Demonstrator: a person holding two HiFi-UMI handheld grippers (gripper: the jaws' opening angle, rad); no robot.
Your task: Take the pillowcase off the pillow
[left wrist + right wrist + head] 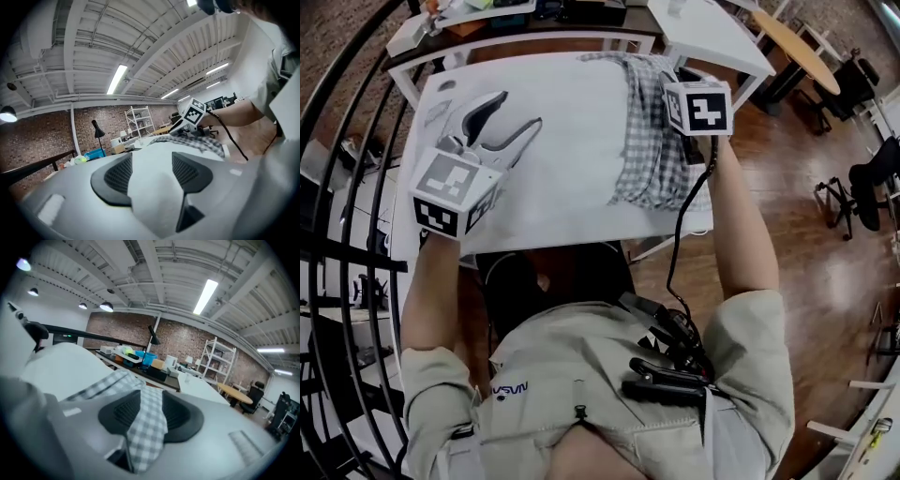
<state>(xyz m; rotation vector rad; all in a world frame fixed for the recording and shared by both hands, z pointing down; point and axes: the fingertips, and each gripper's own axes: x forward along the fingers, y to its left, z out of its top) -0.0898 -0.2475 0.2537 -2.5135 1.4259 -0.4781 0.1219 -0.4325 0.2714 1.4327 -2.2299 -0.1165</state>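
Left gripper (517, 111) released, jaws apart over white pillow (572, 159); right gripper (150, 413) released, checked pillowcase (652, 141) lying between jaws, table right edge.

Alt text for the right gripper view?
Checked pillowcase lies between the open jaws of the right gripper, leading to the white pillow at left. Behind: a cluttered table, brick wall, shelving, ceiling strip light.

I read: pillowcase (652, 141) grey-and-white check | pillow (558, 155) plain white | left claw (518, 110) grey, pads (117, 176) black | its cube (450, 192) black-and-white squares | floor (797, 244) brown wood | person's shirt (581, 375) beige
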